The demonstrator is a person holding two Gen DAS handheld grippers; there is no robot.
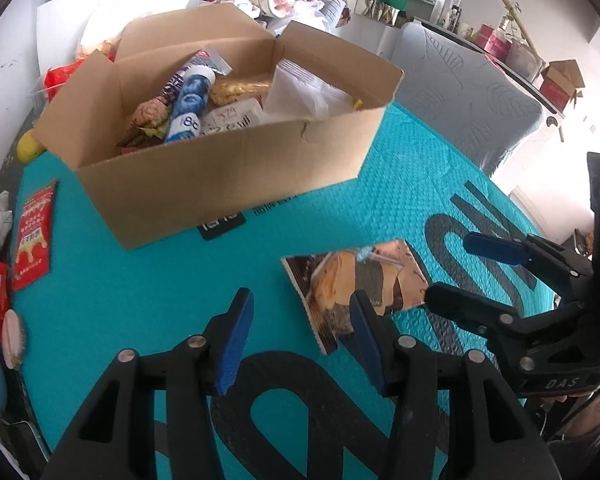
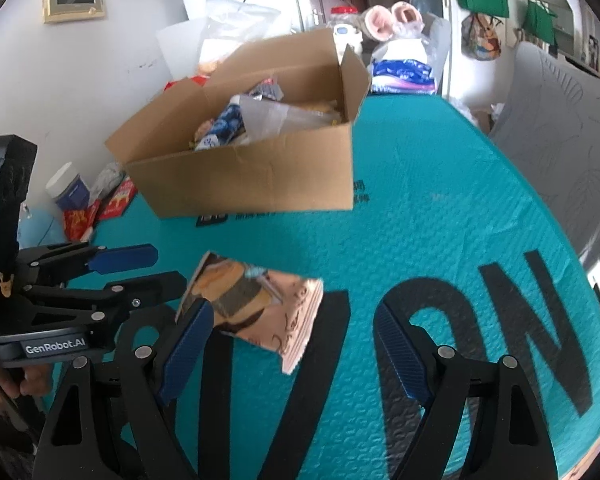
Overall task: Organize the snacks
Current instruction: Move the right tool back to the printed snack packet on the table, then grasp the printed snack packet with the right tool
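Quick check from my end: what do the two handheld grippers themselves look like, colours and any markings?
Both are black plastic scissor-link frames with silver pivot rivets and blue ribbed finger pads. The left gripper carries a "GenRobot.AI" label on its body; the right gripper shows "DAS" lettering. No cables or sleeves visible.

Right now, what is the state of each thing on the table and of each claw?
Cardboard box: open, flaps up, snacks inside.
Brown snack packet: lying flat on the teal mat, not gripped.
Left claw: open, empty.
Right claw: open, empty.
Red packet: flat beside the box.
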